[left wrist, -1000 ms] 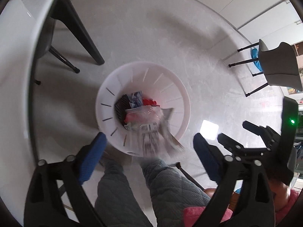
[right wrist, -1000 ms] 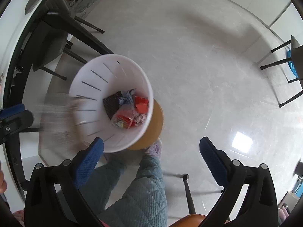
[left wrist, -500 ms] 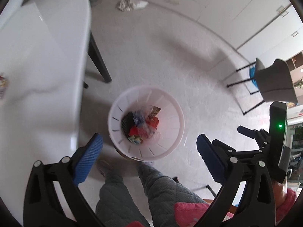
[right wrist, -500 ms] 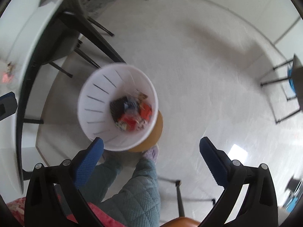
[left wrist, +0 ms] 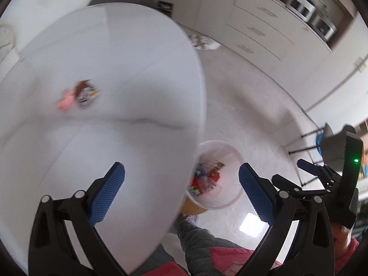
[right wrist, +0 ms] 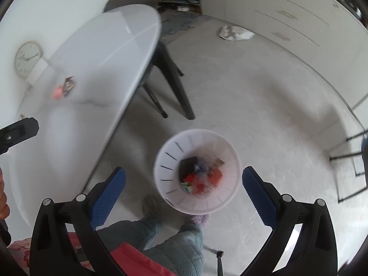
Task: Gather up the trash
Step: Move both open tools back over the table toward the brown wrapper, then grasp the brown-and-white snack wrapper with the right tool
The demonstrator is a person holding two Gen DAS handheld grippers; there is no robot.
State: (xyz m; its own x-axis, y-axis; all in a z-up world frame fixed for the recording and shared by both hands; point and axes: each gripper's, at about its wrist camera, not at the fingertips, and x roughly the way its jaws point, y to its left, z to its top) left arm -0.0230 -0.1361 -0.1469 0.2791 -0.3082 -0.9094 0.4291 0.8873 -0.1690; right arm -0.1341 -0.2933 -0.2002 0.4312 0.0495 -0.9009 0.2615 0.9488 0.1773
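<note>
Next step, judged: fetch more trash from the white worktop [left wrist: 119, 73] filling the left of the frame. White slotted trash bin [right wrist: 197, 172] on the floor at lower centre, already holding wrappers. Left gripper [left wrist: 181, 193] spread wide and empty, jaws just opened fully; right gripper [right wrist: 184, 193] likewise released, nothing between the pads. Remaining wrappers [left wrist: 79, 94] blurred at upper left of the worktop: best approached low with jaws astride, closed only once centred.
</note>
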